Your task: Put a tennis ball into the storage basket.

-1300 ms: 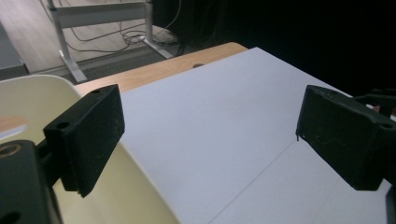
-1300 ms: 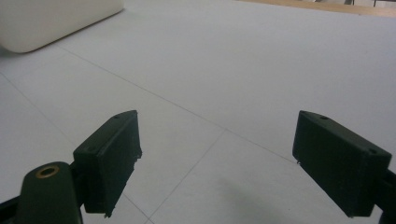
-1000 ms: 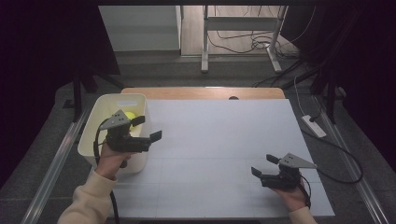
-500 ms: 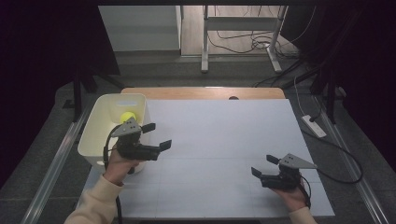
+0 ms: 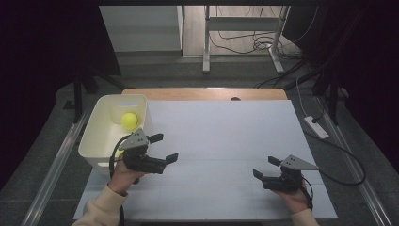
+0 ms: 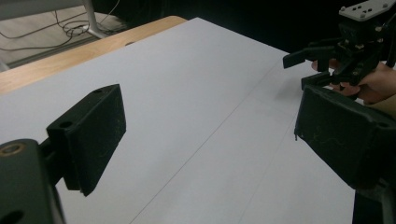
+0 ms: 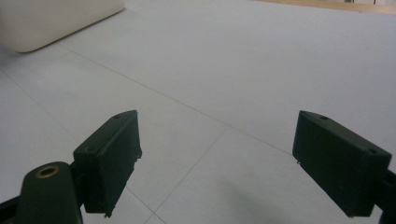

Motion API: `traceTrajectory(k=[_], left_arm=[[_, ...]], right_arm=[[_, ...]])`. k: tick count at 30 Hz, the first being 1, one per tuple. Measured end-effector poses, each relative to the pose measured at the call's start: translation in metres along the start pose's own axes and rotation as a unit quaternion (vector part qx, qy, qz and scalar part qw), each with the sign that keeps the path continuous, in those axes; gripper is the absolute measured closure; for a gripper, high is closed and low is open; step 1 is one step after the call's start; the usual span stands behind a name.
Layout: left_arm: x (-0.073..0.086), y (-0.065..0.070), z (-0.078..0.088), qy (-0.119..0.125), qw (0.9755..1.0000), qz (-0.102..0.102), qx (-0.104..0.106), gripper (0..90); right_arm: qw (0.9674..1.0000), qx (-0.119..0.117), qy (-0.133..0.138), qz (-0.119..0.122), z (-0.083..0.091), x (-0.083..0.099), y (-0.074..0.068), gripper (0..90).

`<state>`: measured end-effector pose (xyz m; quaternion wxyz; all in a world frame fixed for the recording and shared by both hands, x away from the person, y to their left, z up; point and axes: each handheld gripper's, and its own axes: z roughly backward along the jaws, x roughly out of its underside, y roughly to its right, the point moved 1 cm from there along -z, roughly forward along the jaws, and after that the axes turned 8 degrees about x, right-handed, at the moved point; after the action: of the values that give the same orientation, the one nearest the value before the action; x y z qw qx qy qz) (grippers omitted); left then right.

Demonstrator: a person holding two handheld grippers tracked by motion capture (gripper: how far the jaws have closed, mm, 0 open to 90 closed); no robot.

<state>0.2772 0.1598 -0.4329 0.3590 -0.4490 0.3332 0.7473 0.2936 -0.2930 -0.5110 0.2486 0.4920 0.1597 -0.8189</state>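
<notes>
We see the right gripper [image 5: 263, 167] nearest us, low over the white surface [image 5: 226, 141] at its near right, the hand [image 5: 294, 197] cupping it from below with the wrist level; its jaws point left across the sheet and stand wide apart with nothing between them; farther in on the left, the left gripper [image 5: 164, 148] sits in a hand [image 5: 123, 176] whose cream sleeve [image 5: 101, 213] comes up from the near edge, its jaws aimed right, spread wide and empty; beyond it, just beside, the cream bin [image 5: 91, 141] holds the yellow ball [image 5: 129, 121] near its far end.
</notes>
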Motion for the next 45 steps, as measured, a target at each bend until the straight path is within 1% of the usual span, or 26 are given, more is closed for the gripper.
traceTrajectory(k=[6, 10, 13, 16, 20, 21, 22, 27, 28, 29, 35, 39, 45], left_arm=[[0.002, 0.005, 0.002, 0.009, 0.9999, -0.007, 0.001, 9.3], [0.004, 0.013, 0.001, 0.009, 0.9998, -0.016, 0.007, 9.5], [0.008, 0.017, -0.002, 0.005, 0.9997, -0.018, 0.018, 9.5], [0.012, 0.018, -0.004, 0.003, 0.9997, -0.014, 0.022, 9.5], [0.023, 0.018, -0.009, -0.006, 0.9996, -0.006, 0.027, 9.5], [0.027, 0.018, -0.011, -0.009, 0.9995, -0.003, 0.029, 9.5], [0.027, 0.018, -0.011, -0.009, 0.9995, -0.003, 0.029, 9.5], [0.04, 0.016, -0.017, -0.019, 0.9993, 0.005, 0.03, 9.0], [0.044, 0.016, -0.019, -0.024, 0.9994, 0.004, 0.026, 9.0], [0.044, 0.016, -0.019, -0.024, 0.9994, 0.004, 0.026, 9.0], [0.057, 0.012, -0.023, -0.038, 0.9992, 0.003, 0.011, 8.6], [0.065, 0.01, -0.022, -0.042, 0.9991, 0.0, 0.007, 8.7], [0.078, 0.006, -0.02, -0.044, 0.999, 0.0, 0.005, 8.7]], right_arm=[[1.0, -0.002, 0.0, 0.0, -0.001, 0.0, 0.0, 15.3], [1.0, -0.003, -0.001, 0.001, -0.001, 0.0, 0.0, 15.2], [1.0, -0.004, -0.001, 0.001, -0.001, 0.0, -0.001, 15.3], [1.0, -0.003, -0.001, 0.001, -0.001, 0.0, 0.0, 15.2], [1.0, -0.003, -0.001, 0.0, -0.001, 0.001, 0.0, 15.3], [1.0, -0.003, -0.002, 0.001, -0.001, 0.001, 0.0, 15.2], [1.0, -0.003, -0.002, 0.001, -0.001, 0.001, 0.0, 15.2], [1.0, -0.003, -0.001, 0.001, -0.001, 0.001, 0.0, 15.3], [1.0, -0.003, -0.001, 0.001, -0.001, 0.001, 0.0, 15.3], [1.0, -0.003, -0.001, 0.001, -0.001, 0.001, 0.0, 15.3], [1.0, -0.003, -0.002, 0.002, -0.001, 0.001, 0.0, 15.2], [1.0, -0.004, -0.003, 0.002, -0.001, 0.001, 0.0, 15.2], [1.0, -0.003, -0.004, 0.002, -0.001, 0.001, -0.001, 15.2]])
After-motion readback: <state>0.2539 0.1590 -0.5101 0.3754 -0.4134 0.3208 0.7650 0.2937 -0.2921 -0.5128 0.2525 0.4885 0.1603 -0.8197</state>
